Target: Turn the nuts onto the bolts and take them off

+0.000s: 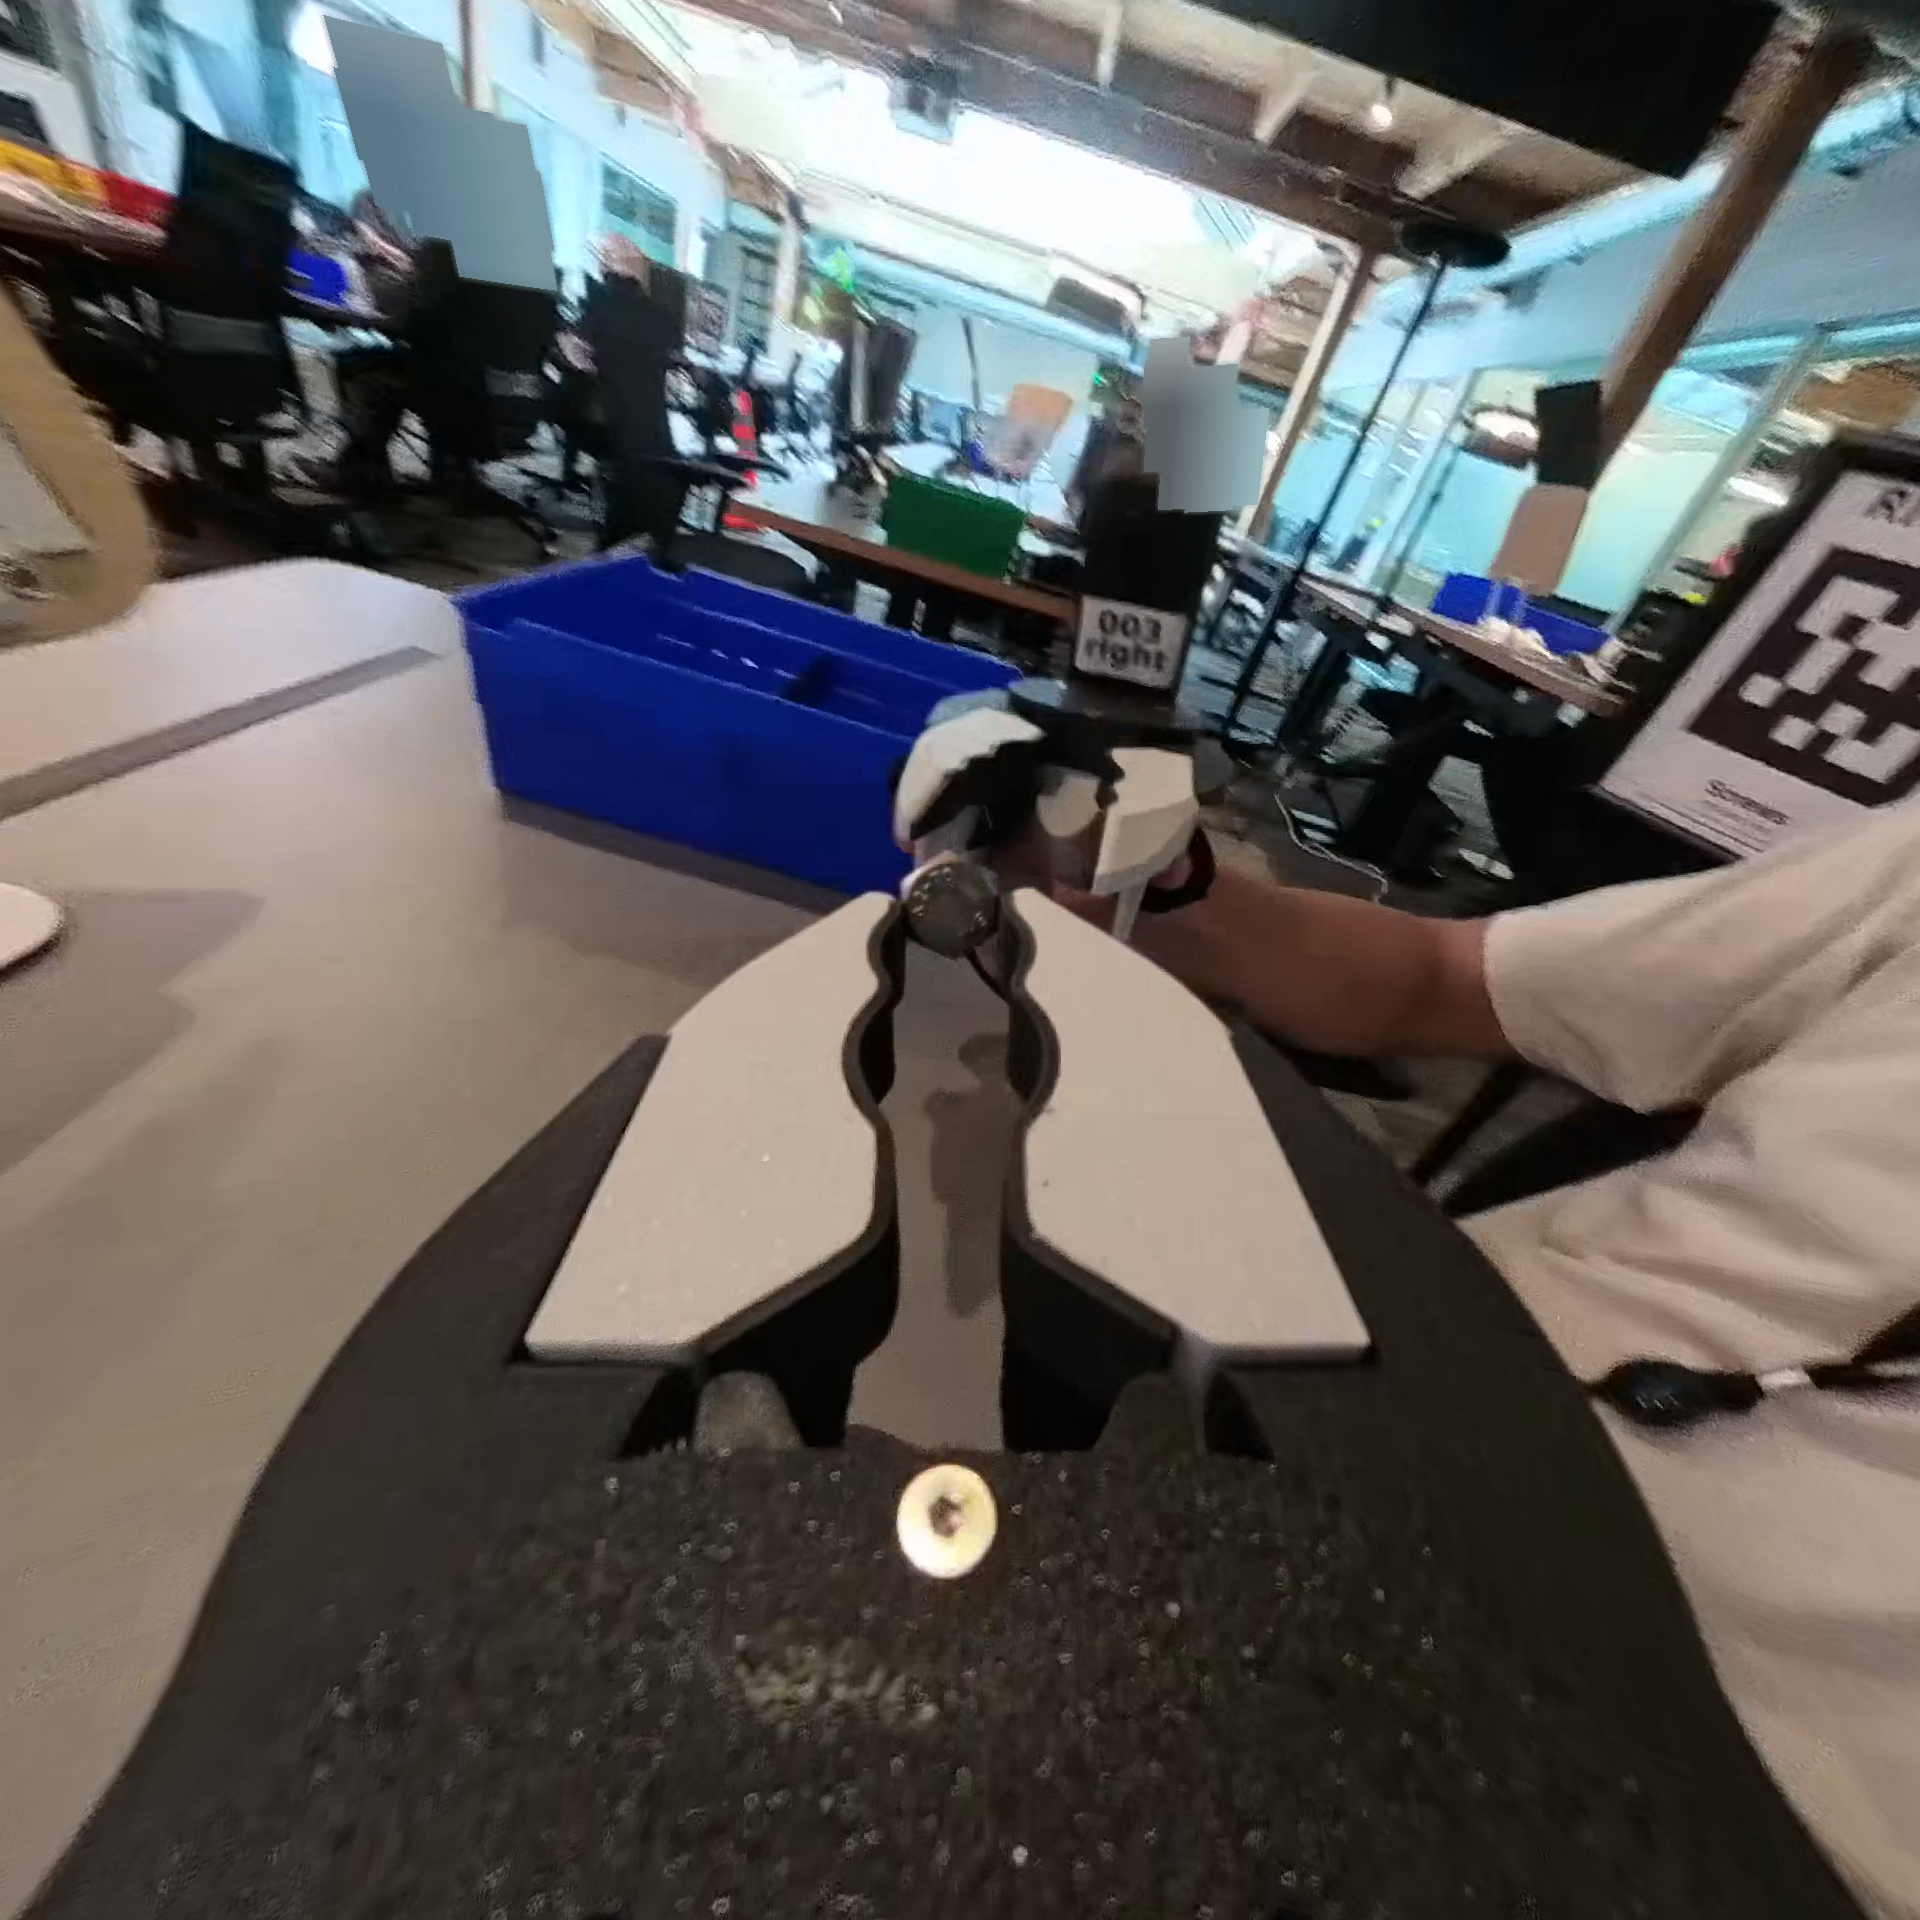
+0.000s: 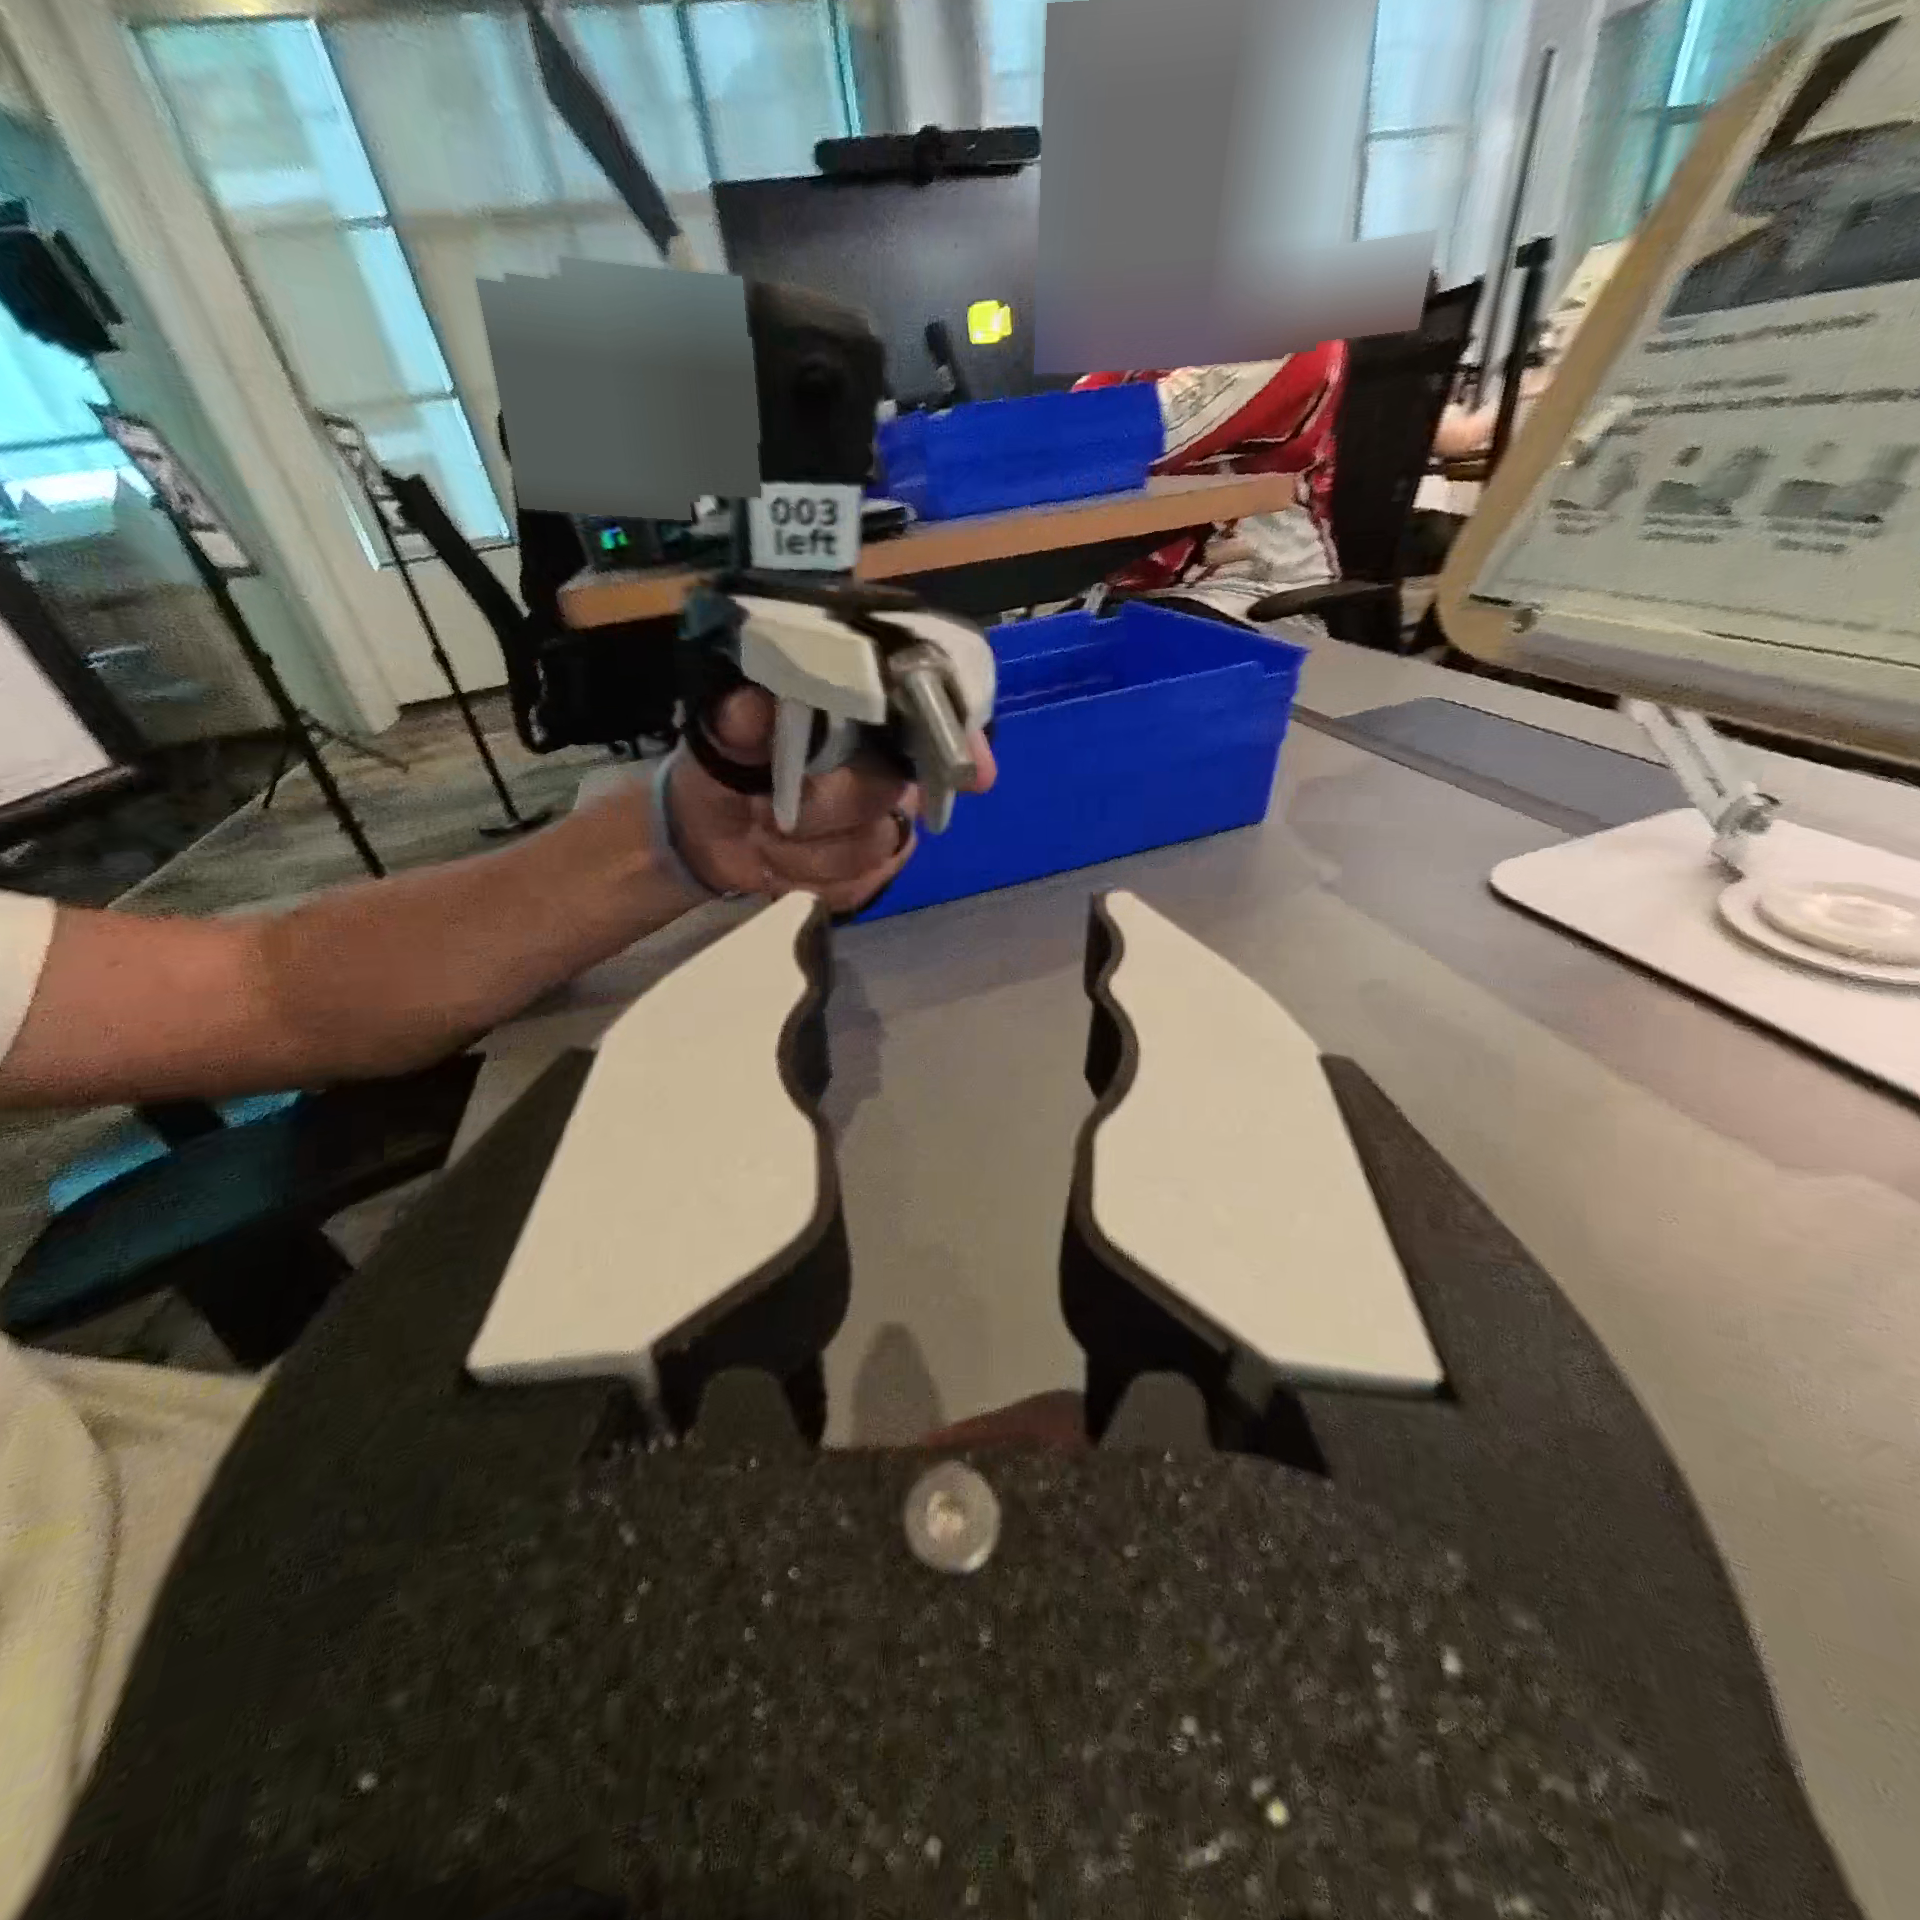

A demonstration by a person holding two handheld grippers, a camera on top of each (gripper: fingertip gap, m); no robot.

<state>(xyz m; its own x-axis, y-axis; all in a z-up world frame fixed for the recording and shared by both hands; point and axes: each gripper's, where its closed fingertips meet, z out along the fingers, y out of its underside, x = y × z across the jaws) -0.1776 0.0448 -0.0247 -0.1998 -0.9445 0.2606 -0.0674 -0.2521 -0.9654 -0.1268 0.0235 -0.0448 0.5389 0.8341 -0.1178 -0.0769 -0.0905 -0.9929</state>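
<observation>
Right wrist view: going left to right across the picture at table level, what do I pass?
The person's forearm → left tool shut on a bolt → blue bin → white stand base with its small round dish.

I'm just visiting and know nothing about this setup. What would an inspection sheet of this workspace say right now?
Surface: grey table, mostly bare.
Job's things: one bolt gripped at its head; no nut visible.
Clutter: blue bin at the far edge; white stand base with a tilted board.
Grippers: left gripper shut on the bolt; right gripper open, empty.
Cables: nothing seen on the table.
Surroundings: office with desks, chairs, tripods, seated people.
</observation>
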